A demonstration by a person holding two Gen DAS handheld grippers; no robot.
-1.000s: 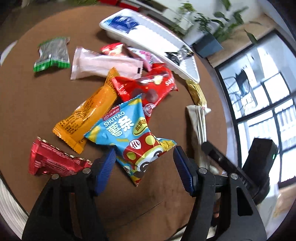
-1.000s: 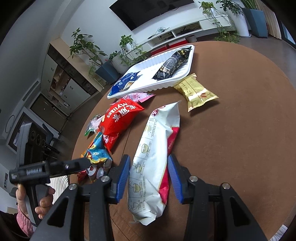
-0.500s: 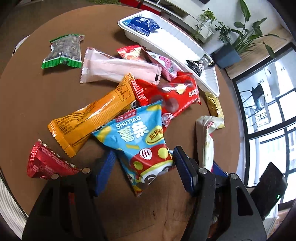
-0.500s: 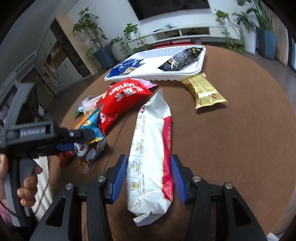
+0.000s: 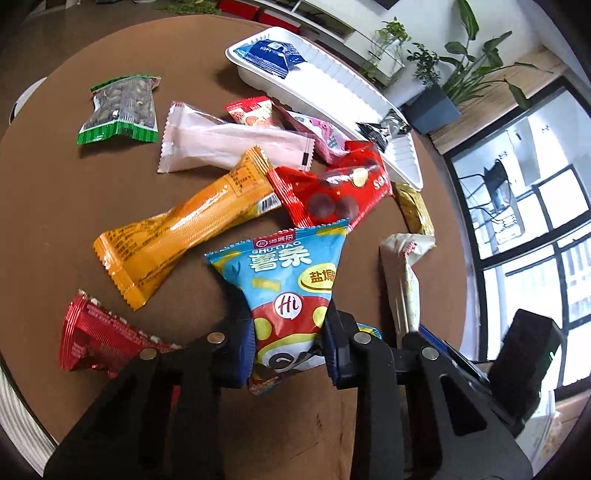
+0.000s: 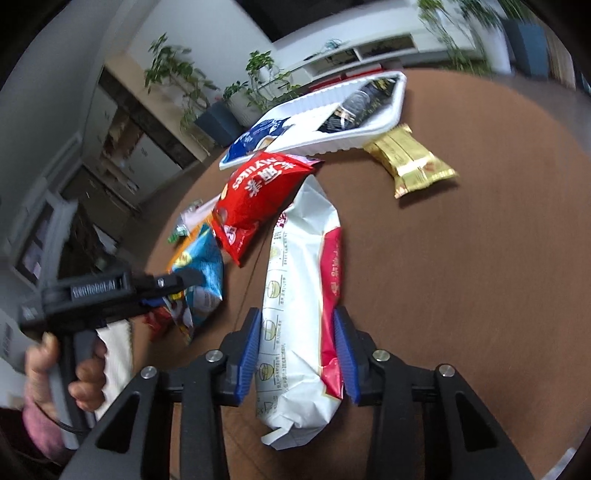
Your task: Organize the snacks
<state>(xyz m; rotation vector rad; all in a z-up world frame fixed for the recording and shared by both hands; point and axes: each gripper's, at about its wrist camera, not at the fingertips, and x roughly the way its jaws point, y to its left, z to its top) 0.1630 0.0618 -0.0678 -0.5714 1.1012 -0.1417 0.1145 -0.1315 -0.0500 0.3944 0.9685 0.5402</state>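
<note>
Left gripper (image 5: 290, 343) closing, pads squeezing blue chip bag (image 5: 288, 295) near table's (image 5: 55, 206) front edge. Right gripper (image 6: 299, 347) closing across white packet (image 6: 301, 302); its long axis runs away toward tray (image 6: 384, 127) at far edge.

a round brown table (image 5: 55, 206) bears scattered snack packets (image 5: 177, 236) and a white tray (image 5: 332, 92).

The blue chip bag (image 5: 291, 291) hides its bottom end between the left gripper's (image 5: 290, 345) pads. The red ridged packet (image 5: 99, 341) slips under that gripper. The plants (image 6: 476, 22) look blurry.
</note>
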